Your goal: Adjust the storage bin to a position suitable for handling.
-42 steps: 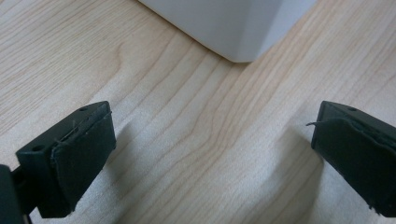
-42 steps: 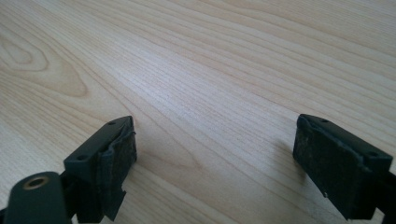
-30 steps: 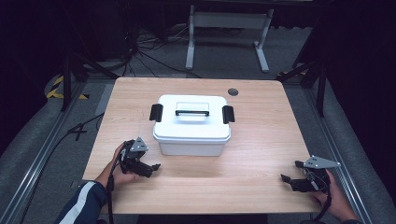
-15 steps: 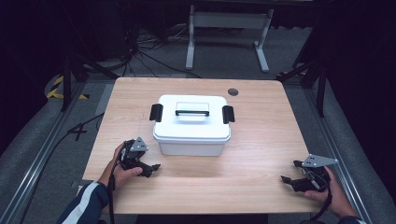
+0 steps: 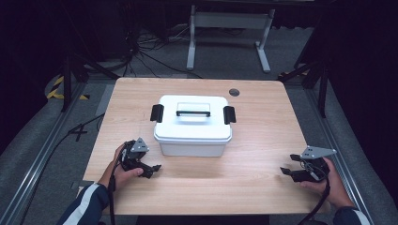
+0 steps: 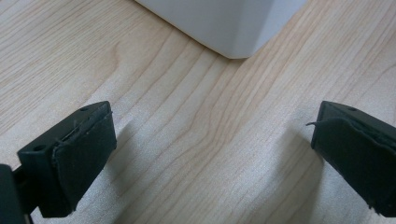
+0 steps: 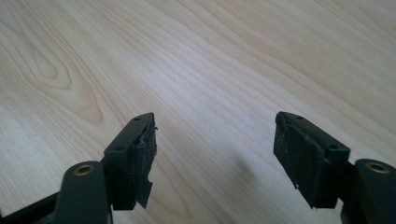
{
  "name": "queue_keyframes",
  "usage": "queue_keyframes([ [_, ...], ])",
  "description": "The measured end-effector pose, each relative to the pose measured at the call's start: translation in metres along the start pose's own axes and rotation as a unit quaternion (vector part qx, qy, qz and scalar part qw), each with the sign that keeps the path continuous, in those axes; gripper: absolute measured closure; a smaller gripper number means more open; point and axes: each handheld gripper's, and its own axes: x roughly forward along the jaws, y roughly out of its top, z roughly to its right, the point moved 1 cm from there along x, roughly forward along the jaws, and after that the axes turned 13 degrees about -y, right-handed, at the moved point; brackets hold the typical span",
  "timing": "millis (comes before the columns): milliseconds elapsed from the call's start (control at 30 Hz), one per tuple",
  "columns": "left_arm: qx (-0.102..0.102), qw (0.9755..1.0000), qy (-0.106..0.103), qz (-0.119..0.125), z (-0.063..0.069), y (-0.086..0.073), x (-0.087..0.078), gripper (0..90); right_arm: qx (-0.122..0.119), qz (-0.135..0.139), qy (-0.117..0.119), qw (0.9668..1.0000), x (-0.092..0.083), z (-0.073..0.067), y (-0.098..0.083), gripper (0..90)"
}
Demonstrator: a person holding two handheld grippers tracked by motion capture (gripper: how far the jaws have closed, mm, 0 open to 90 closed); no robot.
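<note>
Right now my left gripper (image 5: 151,168) rests low on the desk (image 5: 263,140), just beside the front left corner of the white storage box (image 5: 193,125). Its fingers (image 6: 74,158) are spread wide with bare wood grain between them, and in the left gripper view the box's lower corner (image 6: 229,28) sits a little beyond them, not touching either pad. My right gripper (image 5: 287,165) is near the desk's front right edge, well apart from the box. Its fingers (image 7: 301,156) have just been closing in somewhat, yet they are released, with plain desk surface between them and nothing held. The box stands upright around the middle of the desk, its lid on, a black latch (image 5: 156,113) at each short end and a black handle (image 5: 193,113) lying flat on top. A small dark round grommet (image 5: 233,92) sits in the desk behind the box, toward the far right.
</note>
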Motion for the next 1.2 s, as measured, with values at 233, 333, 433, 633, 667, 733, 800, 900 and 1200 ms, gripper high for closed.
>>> queue_keyframes([
  [233,0.000,1.0000,0.000,0.000,0.000,0.000,0.000,0.4,-0.029,0.001,0.004,0.9996,0.002,-0.005,0.033,33.3],
  [333,0.000,1.0000,0.000,0.000,0.000,0.000,0.000,0.4,-0.040,0.005,0.006,0.9992,0.002,-0.008,0.048,33.4],
  [433,0.000,1.0000,0.000,0.000,0.000,0.000,0.000,0.5,-0.050,0.009,0.007,0.9987,0.002,-0.009,0.056,33.4],
  [633,0.002,1.0000,0.000,-0.002,0.000,0.000,0.000,0.5,-0.071,0.017,0.008,0.9973,-0.003,-0.012,0.079,34.7],
  [667,0.001,1.0000,0.000,-0.002,0.000,0.000,0.000,0.5,-0.072,0.017,0.010,0.9972,-0.004,-0.012,0.081,35.6],
  [733,0.002,1.0000,0.000,-0.002,0.000,0.000,0.000,0.5,-0.081,0.020,0.009,0.9964,-0.005,-0.012,0.088,35.7],
  [800,0.001,1.0000,0.000,-0.002,0.000,0.000,0.000,0.5,-0.090,0.023,0.009,0.9956,-0.009,-0.012,0.098,35.5],
  [900,0.002,1.0000,0.000,-0.002,0.000,0.000,0.000,0.5,-0.093,0.026,0.010,0.9953,-0.011,-0.013,0.104,35.4],
  [1200,0.001,1.0000,0.000,-0.002,0.000,0.000,0.000,0.5,-0.127,0.033,0.011,0.9912,-0.021,-0.016,0.140,35.4],
])
